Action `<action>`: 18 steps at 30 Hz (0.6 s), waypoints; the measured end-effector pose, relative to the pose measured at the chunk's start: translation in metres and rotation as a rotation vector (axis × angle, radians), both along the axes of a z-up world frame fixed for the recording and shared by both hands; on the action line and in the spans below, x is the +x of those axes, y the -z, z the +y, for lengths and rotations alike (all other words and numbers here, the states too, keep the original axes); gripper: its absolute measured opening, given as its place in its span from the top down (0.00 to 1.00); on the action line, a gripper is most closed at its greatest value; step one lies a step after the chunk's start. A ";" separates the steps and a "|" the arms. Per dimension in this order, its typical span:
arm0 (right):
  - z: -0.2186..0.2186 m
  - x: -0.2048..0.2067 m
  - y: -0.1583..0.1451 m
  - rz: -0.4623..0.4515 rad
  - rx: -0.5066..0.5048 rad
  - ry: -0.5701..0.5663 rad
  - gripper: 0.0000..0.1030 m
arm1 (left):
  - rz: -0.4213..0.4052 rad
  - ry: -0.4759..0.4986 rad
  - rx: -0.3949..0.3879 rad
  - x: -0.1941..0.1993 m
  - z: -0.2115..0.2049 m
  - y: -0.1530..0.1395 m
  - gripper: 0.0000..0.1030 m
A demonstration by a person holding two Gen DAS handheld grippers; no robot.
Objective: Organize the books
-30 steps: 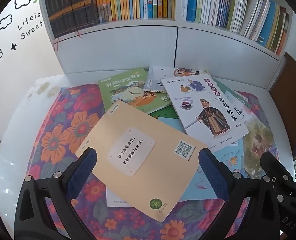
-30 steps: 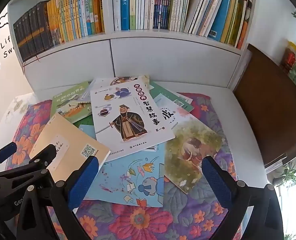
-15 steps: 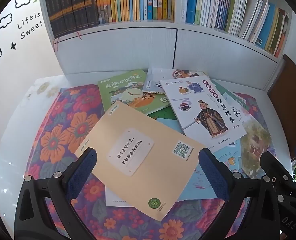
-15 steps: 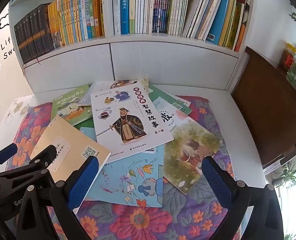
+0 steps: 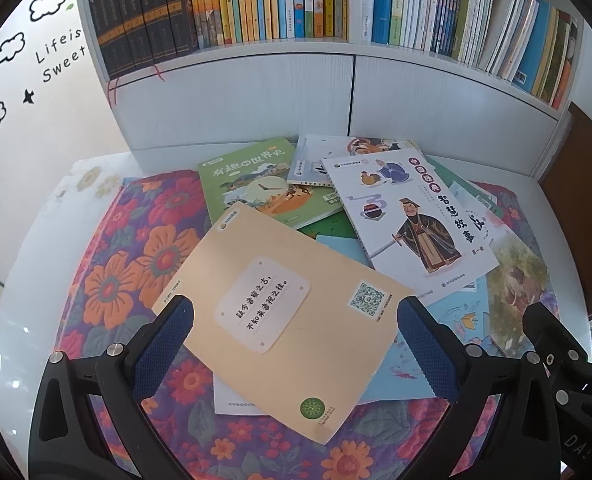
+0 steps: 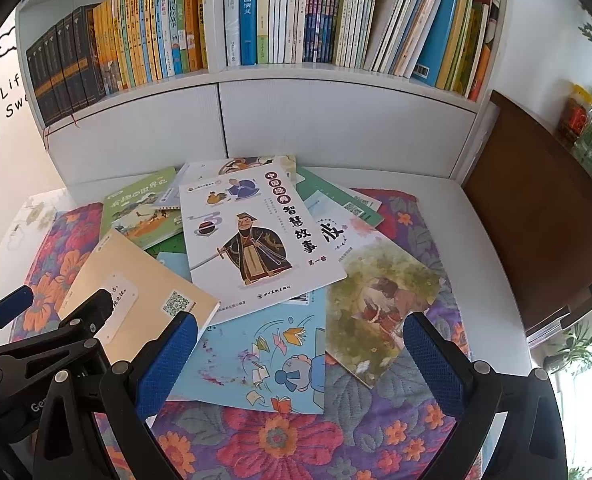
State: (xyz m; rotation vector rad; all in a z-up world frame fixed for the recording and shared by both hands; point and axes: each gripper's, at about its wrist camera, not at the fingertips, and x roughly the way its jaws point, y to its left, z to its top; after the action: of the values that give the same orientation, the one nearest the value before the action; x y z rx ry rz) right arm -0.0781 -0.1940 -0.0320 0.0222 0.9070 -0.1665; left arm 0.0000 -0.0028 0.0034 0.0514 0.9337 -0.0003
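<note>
Both grippers, left [image 5: 296,332] and right [image 6: 299,344], hover unchanged, jaws wide and empty, above scattered books [image 6: 252,236]; worktop [image 6: 447,216] edges bare

Scattered books [image 6: 256,240] overlap on the cloth [image 6: 288,440] — shelf [image 6: 335,76] of upright books behind

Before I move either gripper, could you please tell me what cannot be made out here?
- Dark green book, left wrist: cover hidden by the tan book.
- White sheet, left wrist: mostly under the tan book.
- Light blue book, right wrist: top hidden by the warrior book.
</note>
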 end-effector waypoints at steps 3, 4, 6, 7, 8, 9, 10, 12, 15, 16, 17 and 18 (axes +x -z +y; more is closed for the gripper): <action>0.000 0.000 0.001 0.002 0.003 0.001 0.00 | 0.000 -0.005 0.000 0.000 0.001 0.001 0.01; 0.000 0.000 0.001 0.001 0.000 0.000 0.00 | 0.000 -0.004 -0.001 0.000 0.000 0.001 0.01; 0.000 0.001 0.001 0.002 -0.001 0.001 0.00 | 0.003 -0.003 -0.003 0.001 0.000 0.002 0.01; 0.000 0.001 0.001 0.002 0.000 0.001 0.00 | 0.002 -0.003 -0.003 0.000 0.000 0.003 0.01; 0.000 0.001 0.000 0.002 0.000 0.002 0.00 | 0.001 -0.003 -0.001 -0.001 -0.001 0.003 0.01; 0.000 0.001 0.001 0.003 -0.002 0.002 0.00 | 0.001 -0.003 0.000 0.000 -0.001 0.003 0.01; 0.000 0.001 0.001 0.004 -0.002 0.002 0.00 | 0.001 -0.002 0.000 -0.001 -0.001 0.003 0.01; 0.000 0.001 0.001 0.004 -0.003 0.002 0.00 | 0.001 -0.002 -0.002 -0.002 -0.002 0.003 0.01; 0.000 0.001 0.001 0.004 -0.004 0.002 0.00 | 0.002 0.000 -0.002 -0.002 -0.003 0.004 0.01; -0.001 0.000 0.001 0.004 -0.005 0.002 0.00 | 0.003 0.000 -0.002 -0.002 -0.002 0.004 0.01; -0.001 0.001 0.001 0.005 -0.005 0.002 0.00 | 0.004 0.000 -0.002 -0.001 -0.002 0.004 0.01; -0.001 0.001 0.001 0.004 -0.004 0.002 0.00 | 0.003 0.000 -0.002 -0.001 -0.002 0.004 0.01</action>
State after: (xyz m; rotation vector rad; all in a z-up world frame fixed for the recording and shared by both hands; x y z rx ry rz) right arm -0.0774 -0.1949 -0.0333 0.0186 0.9107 -0.1700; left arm -0.0013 -0.0051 -0.0007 0.0496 0.9370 -0.0012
